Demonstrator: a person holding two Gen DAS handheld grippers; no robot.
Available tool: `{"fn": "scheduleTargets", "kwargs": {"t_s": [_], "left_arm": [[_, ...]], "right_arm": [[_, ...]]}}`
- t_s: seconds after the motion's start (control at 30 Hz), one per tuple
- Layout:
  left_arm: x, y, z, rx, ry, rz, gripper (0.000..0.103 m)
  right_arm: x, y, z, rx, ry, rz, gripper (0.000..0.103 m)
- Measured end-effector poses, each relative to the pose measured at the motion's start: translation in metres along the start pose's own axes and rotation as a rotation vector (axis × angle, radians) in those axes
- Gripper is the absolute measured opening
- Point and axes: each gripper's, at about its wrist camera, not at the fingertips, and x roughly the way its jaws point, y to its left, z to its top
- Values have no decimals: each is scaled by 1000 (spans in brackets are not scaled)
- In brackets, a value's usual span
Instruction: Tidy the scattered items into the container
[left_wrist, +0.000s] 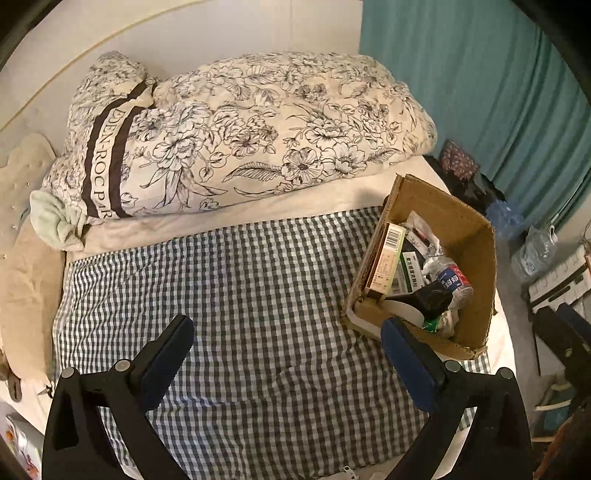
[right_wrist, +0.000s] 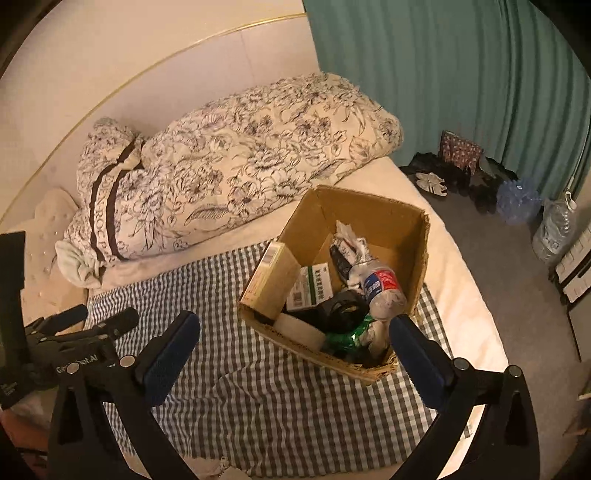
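Note:
A cardboard box (left_wrist: 476, 236) (right_wrist: 391, 218) stands on the checked cloth (left_wrist: 240, 295) (right_wrist: 236, 387) on the bed. Inside lie a yellow carton (right_wrist: 271, 275), a green-and-white packet (right_wrist: 314, 286), a crushed plastic bottle (right_wrist: 384, 288), a white tape roll (right_wrist: 303, 330), a black item and crumpled wrappers. My left gripper (left_wrist: 284, 365) hangs open above the cloth, left of the box, nothing between its fingers. My right gripper (right_wrist: 295, 358) is open too, with its gap over the box's near corner, and holds nothing. The left gripper (right_wrist: 81, 328) shows at the left edge of the right wrist view.
A rolled floral duvet (left_wrist: 240, 136) (right_wrist: 229, 162) lies across the head of the bed. Past the bed's right edge, on the grey floor by the teal curtain (right_wrist: 461, 74), are shoes (right_wrist: 432, 182), bags and large water bottles (right_wrist: 554, 230).

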Motion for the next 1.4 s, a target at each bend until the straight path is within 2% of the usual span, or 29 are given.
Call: {"fn": "scheduleTargets", "kwargs": {"t_s": [0.6,0.87,1.0,1.1,1.27,1.4], "left_arm": [[8,5,-7,-20,36,-41,103],[12,8,-8,-34,50,-46,103],[15,10,-7,-66,64,-77,103],[16,11,-8,-77,65,-64,103],[13,7,-9,-50,22,47,103],[9,7,-11,-34,5,18,103]], "right_arm": [[14,21,-8,-79,74,12,103],[19,22,-9,-79,101,25,103],[22,23,-10,-74,115,26,103],[23,23,-11,-72,121,23,103],[26,22,-13,-70,140,8,103],[28,21,-13,-63,146,11,103]]}}
